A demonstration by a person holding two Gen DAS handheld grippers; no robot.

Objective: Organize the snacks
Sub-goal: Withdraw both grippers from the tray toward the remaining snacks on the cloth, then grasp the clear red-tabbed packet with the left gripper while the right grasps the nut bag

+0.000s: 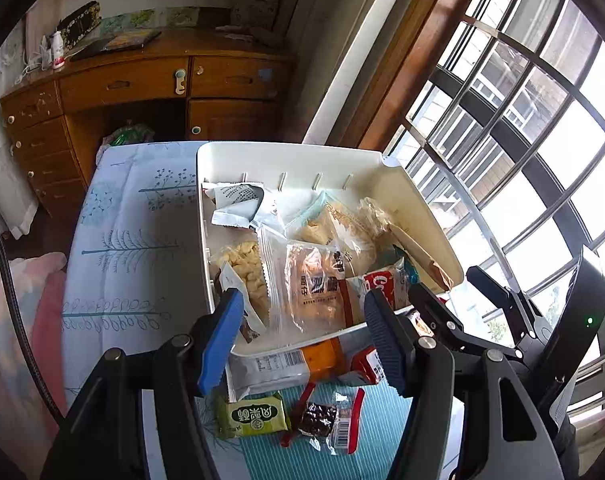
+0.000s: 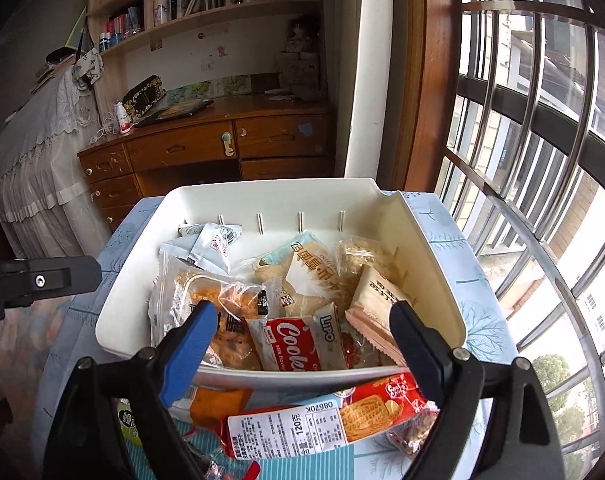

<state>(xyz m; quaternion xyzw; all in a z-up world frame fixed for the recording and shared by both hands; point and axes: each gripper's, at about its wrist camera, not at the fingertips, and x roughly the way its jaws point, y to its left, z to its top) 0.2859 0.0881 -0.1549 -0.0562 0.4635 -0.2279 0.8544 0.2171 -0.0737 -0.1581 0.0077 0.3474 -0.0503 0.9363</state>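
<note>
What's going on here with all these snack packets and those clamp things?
A person holding a two-finger gripper in each hand is sorting snacks into a white bin on a patterned tablecloth. The bin already holds many packets, including a red cookie pack. Both the left gripper and the right gripper hover over its near edge, jaws open, gripping nothing. A red biscuit pack and a green packet still lie outside the bin.

We cannot read most wrapper print in the white bin (image 2: 430, 248). The red biscuit pack (image 2: 326, 420) lies partly hidden under its front wall. A green packet (image 2: 128, 420) shows only behind the right gripper's (image 2: 302, 338) finger.
</note>
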